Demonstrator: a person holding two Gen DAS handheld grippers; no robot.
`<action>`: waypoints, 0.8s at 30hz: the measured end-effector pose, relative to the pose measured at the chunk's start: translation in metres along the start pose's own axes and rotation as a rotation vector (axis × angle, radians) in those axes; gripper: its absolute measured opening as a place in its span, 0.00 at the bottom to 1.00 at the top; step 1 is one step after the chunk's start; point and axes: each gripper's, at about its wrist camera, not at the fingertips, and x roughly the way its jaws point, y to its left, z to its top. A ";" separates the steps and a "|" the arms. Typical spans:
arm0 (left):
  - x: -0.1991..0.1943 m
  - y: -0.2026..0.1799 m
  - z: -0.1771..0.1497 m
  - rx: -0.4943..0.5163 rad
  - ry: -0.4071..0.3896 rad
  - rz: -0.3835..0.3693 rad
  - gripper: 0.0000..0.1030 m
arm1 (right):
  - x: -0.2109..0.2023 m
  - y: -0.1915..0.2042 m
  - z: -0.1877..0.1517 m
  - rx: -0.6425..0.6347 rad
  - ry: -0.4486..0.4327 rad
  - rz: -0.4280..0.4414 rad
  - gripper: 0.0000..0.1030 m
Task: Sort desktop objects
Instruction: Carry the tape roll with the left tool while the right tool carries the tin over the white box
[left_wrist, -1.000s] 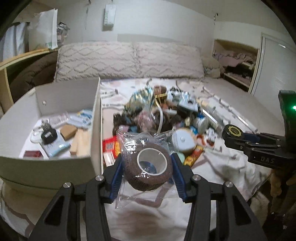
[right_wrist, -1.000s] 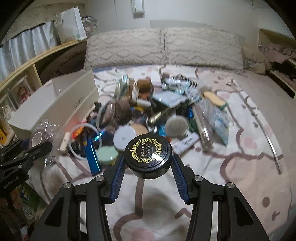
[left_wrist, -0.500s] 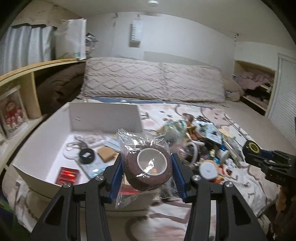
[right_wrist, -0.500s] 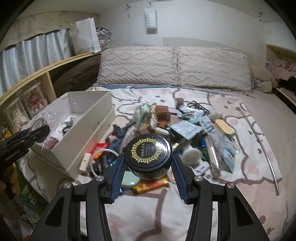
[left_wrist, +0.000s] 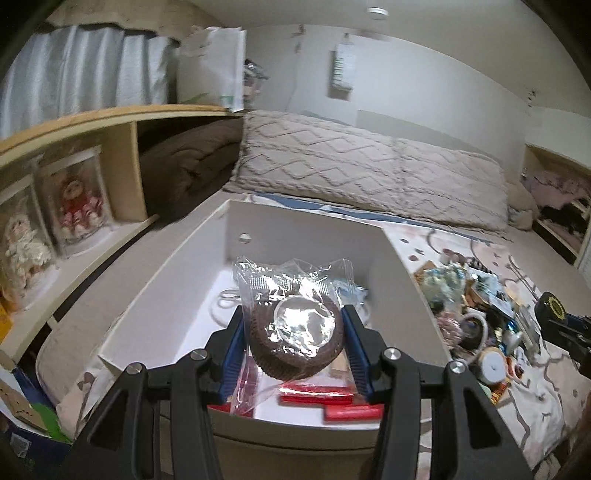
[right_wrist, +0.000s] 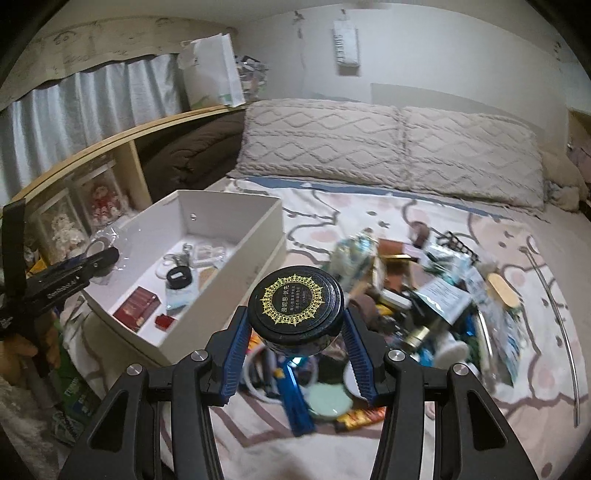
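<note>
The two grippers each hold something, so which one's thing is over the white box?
The left gripper, gripping the wrapped brown tape roll above the white box.

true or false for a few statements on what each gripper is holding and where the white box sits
1. The left gripper is shut on a brown tape roll in a clear bag. True.
2. The right gripper holds a white jar. False: it holds a black jar with a gold-patterned lid.
3. The white box is empty. False: a red packet and other small things lie in it.
4. In the right wrist view, the box lies left of the pile of clutter on the bed. True.
5. The tape roll already rests on the box floor. False: it is held between the fingers over the box.
</note>
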 end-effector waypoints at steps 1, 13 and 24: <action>0.002 0.005 0.000 -0.007 0.002 0.005 0.48 | 0.003 0.006 0.003 -0.008 0.000 0.012 0.50; 0.020 0.024 0.011 0.007 0.039 -0.023 0.48 | 0.047 0.073 0.032 -0.051 0.034 0.140 0.50; 0.035 0.035 0.017 0.037 0.068 -0.057 0.48 | 0.104 0.113 0.040 -0.018 0.181 0.253 0.50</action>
